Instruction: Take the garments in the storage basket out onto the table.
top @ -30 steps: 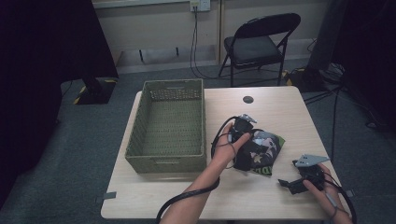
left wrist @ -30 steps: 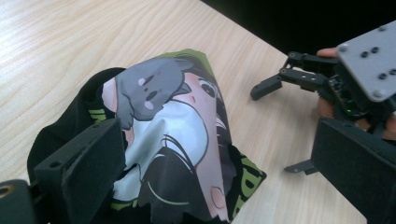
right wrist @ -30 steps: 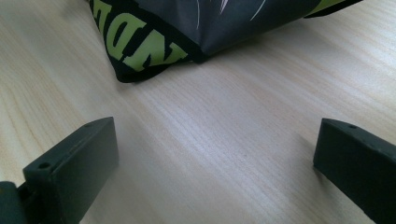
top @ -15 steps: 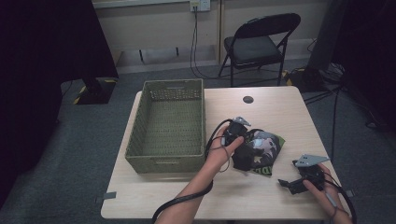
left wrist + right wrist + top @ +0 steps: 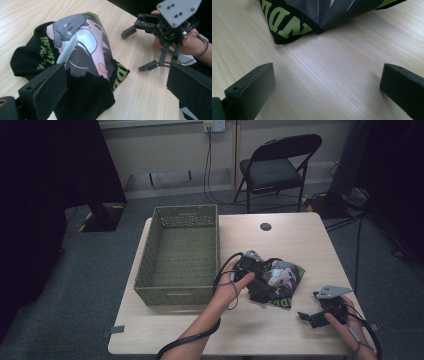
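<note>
A crumpled black garment [image 5: 284,276] with a cartoon print and lime-green lettering lies on the wooden table [image 5: 300,240], right of centre. My left gripper [image 5: 261,287] is open at its near-left side. In the left gripper view the garment [image 5: 82,50] bulges up between the wide-spread jaws of the left gripper [image 5: 117,75], close against the left jaw. My right gripper [image 5: 309,306] rests open near the table's front right corner, a little short of the garment's green-lettered corner [image 5: 292,27]. Bare wood shows between the jaws of the right gripper [image 5: 327,72]. It also appears farther off as the right gripper [image 5: 137,48].
A green woven basket [image 5: 177,292] stands empty on the left half of the table, next to my left hand. A small black disc [image 5: 265,226] sits at the far edge. A folding chair [image 5: 280,165] stands beyond the table, with cables on the floor.
My left gripper has drawn back toward me and leftward over the garment, which has bunched up. The right gripper has stayed where it was.
</note>
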`<state>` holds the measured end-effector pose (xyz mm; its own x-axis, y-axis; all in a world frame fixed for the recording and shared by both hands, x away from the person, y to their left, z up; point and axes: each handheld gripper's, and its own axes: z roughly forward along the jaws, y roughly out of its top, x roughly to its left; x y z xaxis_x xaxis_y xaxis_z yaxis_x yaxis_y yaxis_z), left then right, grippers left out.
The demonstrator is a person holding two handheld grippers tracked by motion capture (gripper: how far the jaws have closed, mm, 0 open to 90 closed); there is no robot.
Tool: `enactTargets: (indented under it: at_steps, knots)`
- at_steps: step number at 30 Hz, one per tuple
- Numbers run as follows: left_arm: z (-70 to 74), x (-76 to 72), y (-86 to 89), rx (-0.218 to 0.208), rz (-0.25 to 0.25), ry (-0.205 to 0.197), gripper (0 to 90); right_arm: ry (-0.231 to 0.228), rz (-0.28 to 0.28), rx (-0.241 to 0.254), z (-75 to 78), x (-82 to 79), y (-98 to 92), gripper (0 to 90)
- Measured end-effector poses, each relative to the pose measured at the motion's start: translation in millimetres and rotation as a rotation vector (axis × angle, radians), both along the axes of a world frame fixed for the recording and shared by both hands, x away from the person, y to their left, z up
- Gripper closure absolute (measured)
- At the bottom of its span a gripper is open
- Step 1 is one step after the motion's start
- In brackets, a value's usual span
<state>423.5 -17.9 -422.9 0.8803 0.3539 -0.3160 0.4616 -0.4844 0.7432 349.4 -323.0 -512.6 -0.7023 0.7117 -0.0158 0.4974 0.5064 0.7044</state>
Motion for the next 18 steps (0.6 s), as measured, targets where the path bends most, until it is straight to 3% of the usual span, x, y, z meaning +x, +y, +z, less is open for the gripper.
enactTargets:
  at_steps: [18]
  knots:
    - [-12.7, -9.1, 18.3, -0.014, -0.003, 0.023, 2.4, 0.000, 0.000, 0.000, 0.0, 0.0, 0.0, 0.0]
